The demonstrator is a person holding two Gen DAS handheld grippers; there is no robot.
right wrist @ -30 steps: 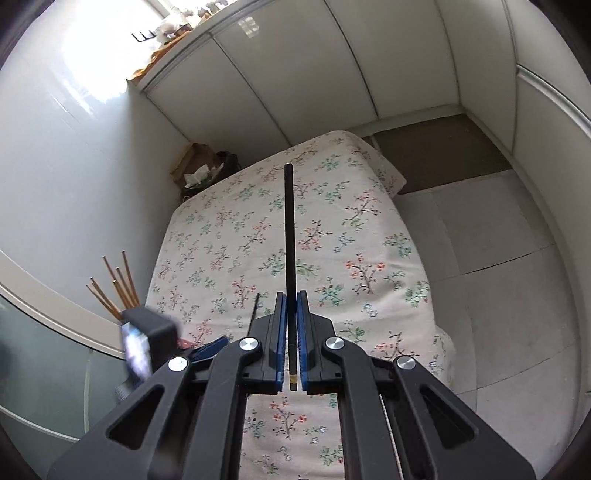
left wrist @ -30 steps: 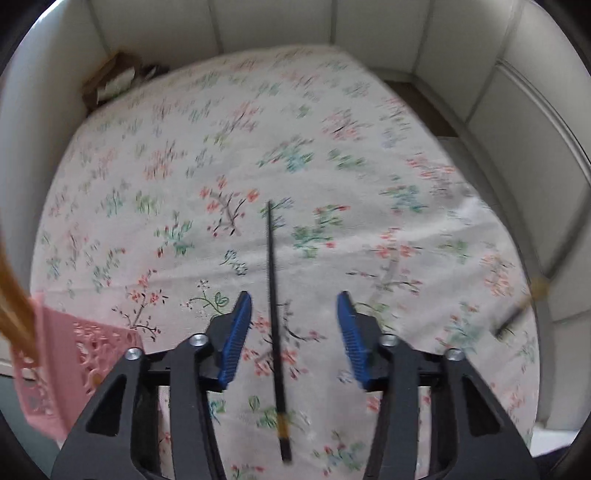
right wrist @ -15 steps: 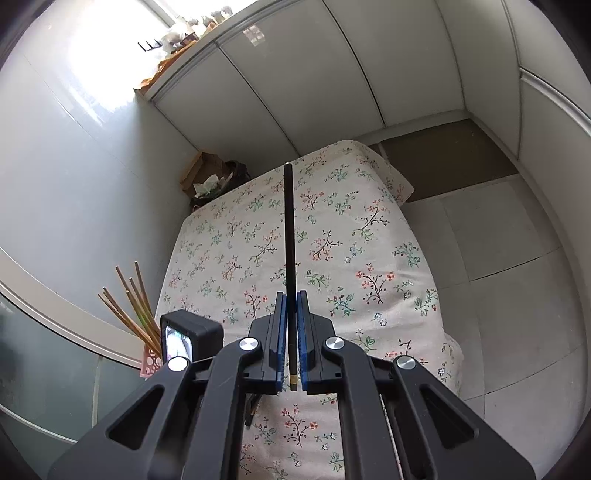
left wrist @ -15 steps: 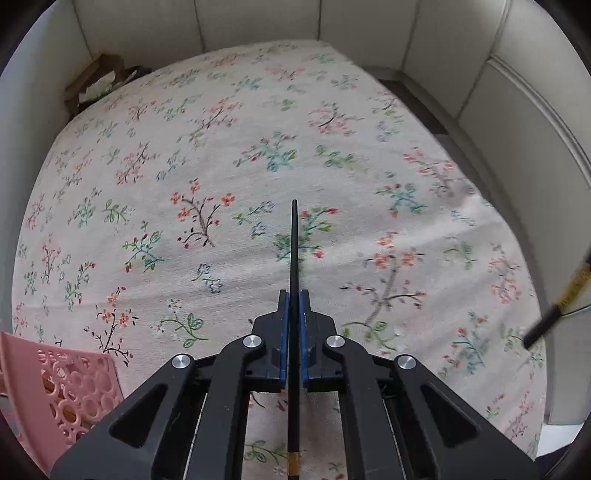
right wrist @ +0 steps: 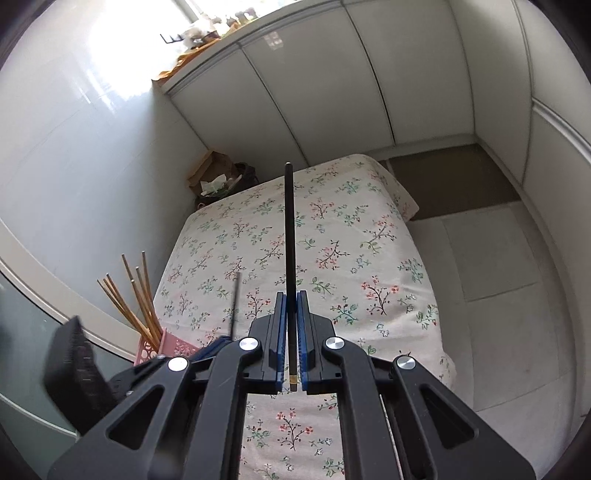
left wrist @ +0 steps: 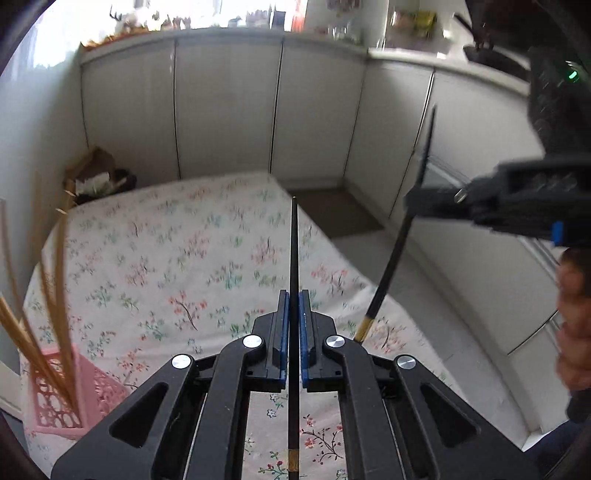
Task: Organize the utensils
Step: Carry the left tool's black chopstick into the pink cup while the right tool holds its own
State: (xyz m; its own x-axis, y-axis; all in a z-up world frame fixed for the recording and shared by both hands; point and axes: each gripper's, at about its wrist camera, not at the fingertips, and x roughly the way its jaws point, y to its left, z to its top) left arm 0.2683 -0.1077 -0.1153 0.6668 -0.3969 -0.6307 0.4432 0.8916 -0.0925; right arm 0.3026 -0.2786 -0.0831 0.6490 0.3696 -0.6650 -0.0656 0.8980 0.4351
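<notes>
Beside the pink basket, the bundle of wooden chopsticks smears into pale streaks in the left wrist view, their tops running out past the left edge. The basket itself is cut by that edge, and in the right wrist view only a corner of it shows behind the left tongs, whose blurred body hides the rest. The black chopstick in those tongs runs off the bottom edge. Far right of the basket, the right tongs are blurred, so how they clamp the second black chopstick cannot be read. A person's hand is cut by the right edge. Items on the far counter are too small to tell.
</notes>
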